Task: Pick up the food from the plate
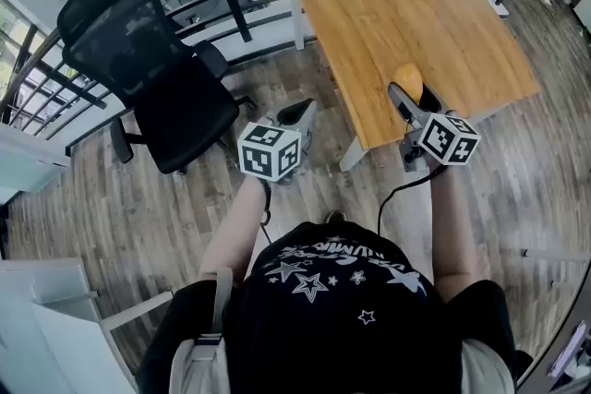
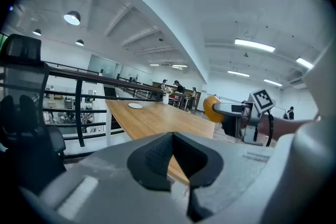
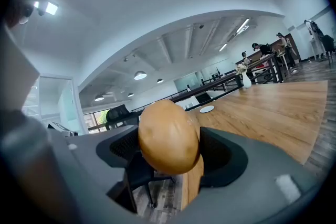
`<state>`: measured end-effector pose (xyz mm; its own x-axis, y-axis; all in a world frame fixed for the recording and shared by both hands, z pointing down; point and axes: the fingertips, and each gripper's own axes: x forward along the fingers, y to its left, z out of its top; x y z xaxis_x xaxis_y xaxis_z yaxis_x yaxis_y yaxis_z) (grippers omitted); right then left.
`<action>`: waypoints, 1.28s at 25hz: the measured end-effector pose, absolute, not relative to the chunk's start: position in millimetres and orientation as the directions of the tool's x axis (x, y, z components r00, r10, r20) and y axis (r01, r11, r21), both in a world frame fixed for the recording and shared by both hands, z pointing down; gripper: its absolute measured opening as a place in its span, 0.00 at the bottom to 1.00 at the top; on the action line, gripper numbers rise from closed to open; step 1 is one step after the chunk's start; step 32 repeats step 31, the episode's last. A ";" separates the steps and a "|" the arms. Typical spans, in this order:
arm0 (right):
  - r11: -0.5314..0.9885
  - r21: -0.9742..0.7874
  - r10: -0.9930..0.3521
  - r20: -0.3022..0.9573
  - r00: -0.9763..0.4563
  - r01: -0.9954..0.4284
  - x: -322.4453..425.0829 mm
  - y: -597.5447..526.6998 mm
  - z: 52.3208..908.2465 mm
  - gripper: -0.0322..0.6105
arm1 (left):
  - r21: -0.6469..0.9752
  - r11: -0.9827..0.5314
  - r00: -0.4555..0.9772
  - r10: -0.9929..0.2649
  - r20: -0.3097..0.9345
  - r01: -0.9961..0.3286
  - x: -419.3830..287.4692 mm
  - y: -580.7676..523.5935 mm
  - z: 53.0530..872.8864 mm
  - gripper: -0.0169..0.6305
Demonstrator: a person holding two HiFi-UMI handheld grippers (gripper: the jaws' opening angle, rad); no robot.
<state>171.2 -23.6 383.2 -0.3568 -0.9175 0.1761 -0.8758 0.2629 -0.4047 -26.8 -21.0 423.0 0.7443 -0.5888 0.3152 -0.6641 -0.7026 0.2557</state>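
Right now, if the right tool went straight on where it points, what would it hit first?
Probably nothing near: the right tool, holding the food, points over the table toward the far white plate; its height is unclear.

It is bright and even in here. Round lamps (image 2: 72,18) and long strip lights (image 2: 254,45) burn on the white ceiling, and daylight comes in through the windows (image 1: 17,60) at the head view's left. Shadows are faint. The wooden table (image 1: 416,23) carries a soft sheen with no hard glare. Both gripper views bend hard towards the edges: the railing (image 2: 105,77) bows and the corners go black. Close to the lens, the grey body of the right gripper (image 3: 170,149) smears out of focus. The round brown food (image 3: 168,136) between its jaws looks slightly soft, lit from above with a darker underside. The far room is fairly sharp.
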 end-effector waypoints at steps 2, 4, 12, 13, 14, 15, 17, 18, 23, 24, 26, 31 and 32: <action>0.253 -0.401 -0.920 0.181 -0.347 -0.880 164.6 -12.8 383.3 0.62 | 0.259 -0.706 0.749 -0.586 0.309 -0.659 -35.6 -12.0 421.5 0.03; 0.238 -0.406 -0.924 0.185 -0.335 -0.882 158.1 -3.1 384.9 0.62 | 0.260 -0.708 0.751 -0.586 0.304 -0.657 -45.7 -2.9 420.4 0.03; 0.209 -0.427 -0.937 0.171 -0.306 -0.880 132.7 34.9 379.4 0.62 | 0.261 -0.716 0.760 -0.578 0.296 -0.647 -79.9 35.1 409.8 0.03; 0.213 -0.422 -0.937 0.168 -0.306 -0.881 129.1 40.1 377.3 0.62 | 0.259 -0.720 0.763 -0.577 0.292 -0.644 -82.3 40.4 407.9 0.03; 0.217 -0.418 -0.937 0.164 -0.308 -0.882 125.0 45.3 375.7 0.62 | 0.256 -0.723 0.765 -0.576 0.288 -0.641 -85.1 45.5 406.2 0.03; 0.221 -0.415 -0.937 0.161 -0.310 -0.883 120.4 50.4 374.7 0.62 | 0.254 -0.726 0.767 -0.576 0.284 -0.639 -88.2 50.4 404.9 0.03; 0.226 -0.415 -0.936 0.158 -0.314 -0.881 110.1 59.7 375.6 0.62 | 0.254 -0.728 0.769 -0.577 0.275 -0.637 -96.0 59.2 404.6 0.03; 0.227 -0.416 -0.935 0.158 -0.316 -0.881 104.5 63.6 378.2 0.62 | 0.256 -0.728 0.770 -0.577 0.272 -0.636 -100.6 63.1 406.6 0.03; 0.247 -0.416 -0.928 0.159 -0.338 -0.875 80.0 76.7 393.7 0.62 | 0.265 -0.724 0.770 -0.578 0.270 -0.637 -119.2 76.2 423.2 0.03; 0.253 -0.416 -0.926 0.159 -0.343 -0.874 76.4 77.6 393.3 0.62 | 0.267 -0.723 0.769 -0.578 0.271 -0.637 -121.3 77.5 422.9 0.03; 0.262 -0.414 -0.922 0.159 -0.352 -0.872 69.7 78.1 389.0 0.62 | 0.270 -0.722 0.770 -0.579 0.268 -0.636 -125.4 80.0 418.4 0.03; 0.283 -0.385 -0.923 0.141 -0.359 -0.878 50.7 75.1 363.5 0.62 | 0.268 -0.730 0.777 -0.580 0.246 -0.629 -137.8 82.2 400.0 0.03; 0.283 -0.385 -0.923 0.141 -0.359 -0.878 50.7 75.1 363.5 0.62 | 0.268 -0.730 0.777 -0.580 0.246 -0.629 -137.8 82.2 400.0 0.03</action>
